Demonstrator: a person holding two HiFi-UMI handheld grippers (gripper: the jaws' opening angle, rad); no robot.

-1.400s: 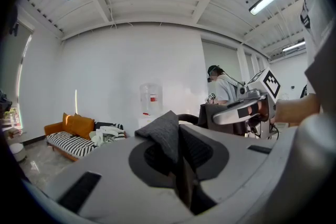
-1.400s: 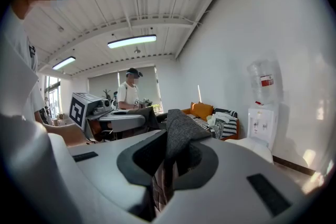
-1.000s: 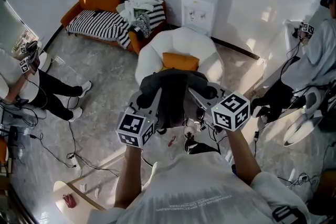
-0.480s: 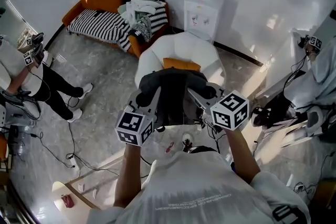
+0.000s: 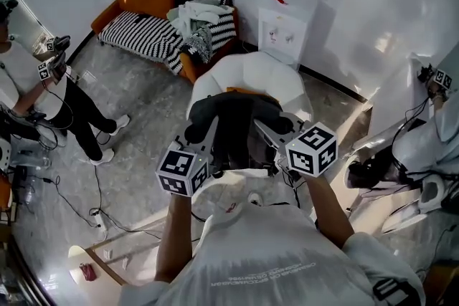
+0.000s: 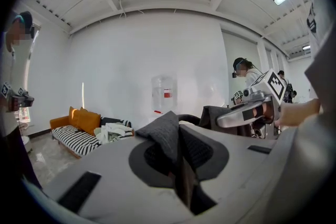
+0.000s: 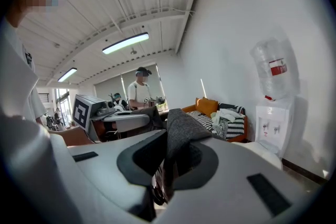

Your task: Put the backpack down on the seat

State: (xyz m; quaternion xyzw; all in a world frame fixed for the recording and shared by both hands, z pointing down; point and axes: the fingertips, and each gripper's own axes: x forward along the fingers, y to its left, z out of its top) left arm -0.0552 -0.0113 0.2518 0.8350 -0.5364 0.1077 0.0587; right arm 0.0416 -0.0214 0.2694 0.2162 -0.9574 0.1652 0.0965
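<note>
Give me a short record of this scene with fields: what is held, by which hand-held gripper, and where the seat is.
Held thing: dark backpack, held up off the floor
Left hand-held gripper: shut on backpack fabric
Right hand-held gripper: shut on backpack fabric
Seat: white armchair, just beyond the backpack
Task state: backpack not yet on the armchair
Background: sofa, water dispenser

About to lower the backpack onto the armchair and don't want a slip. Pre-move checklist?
1. Left gripper shut on backpack fabric: ok.
2. Right gripper shut on backpack fabric: ok.
3. Backpack hanging over the white armchair seat: cannot tell, it hides the seat front.
4. Seat bare: not ok, orange cushion on it.
5. Nobody beside the armchair: ok.
</note>
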